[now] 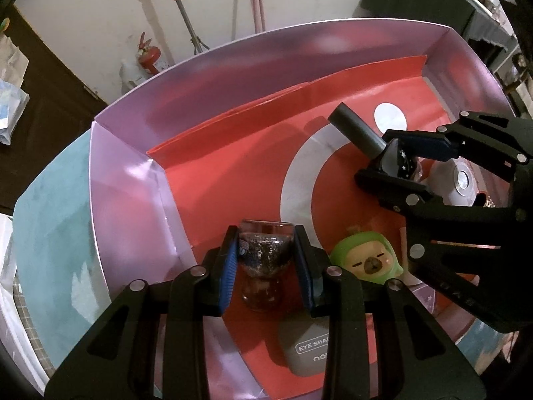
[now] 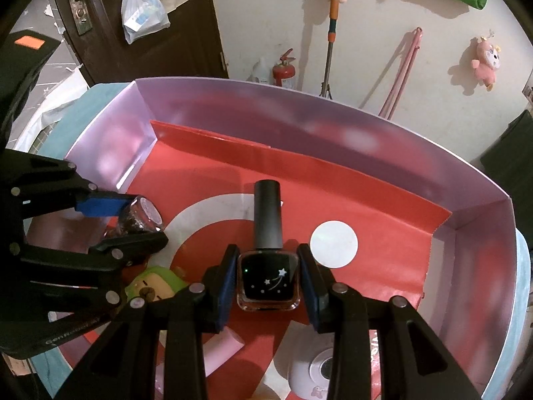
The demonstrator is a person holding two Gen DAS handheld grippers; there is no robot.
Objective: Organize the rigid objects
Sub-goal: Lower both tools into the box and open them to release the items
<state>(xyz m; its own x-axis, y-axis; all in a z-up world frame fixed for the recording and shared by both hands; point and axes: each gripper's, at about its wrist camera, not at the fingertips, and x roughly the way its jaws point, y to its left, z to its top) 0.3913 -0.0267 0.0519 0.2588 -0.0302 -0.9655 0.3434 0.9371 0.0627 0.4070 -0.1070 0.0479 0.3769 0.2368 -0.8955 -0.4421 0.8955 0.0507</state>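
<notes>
Left claw (image 1: 266,263): clamped on the glitter jar (image 1: 265,260), base outward, low over the tray floor for setting down.
Right claw (image 2: 266,283): gripping the black polish bottle (image 2: 268,280) by its flat sides, cap forward.
Tray (image 2: 299,126): pink-walled, red-lined, walls corralling the items.
Capybara toy (image 1: 368,260): resting inside, between the claws.

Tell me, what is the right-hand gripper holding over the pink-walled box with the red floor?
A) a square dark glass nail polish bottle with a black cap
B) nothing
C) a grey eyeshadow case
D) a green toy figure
A: in the right wrist view the right gripper has its blue pads clamped on the square dark nail polish bottle with star marks.
</notes>
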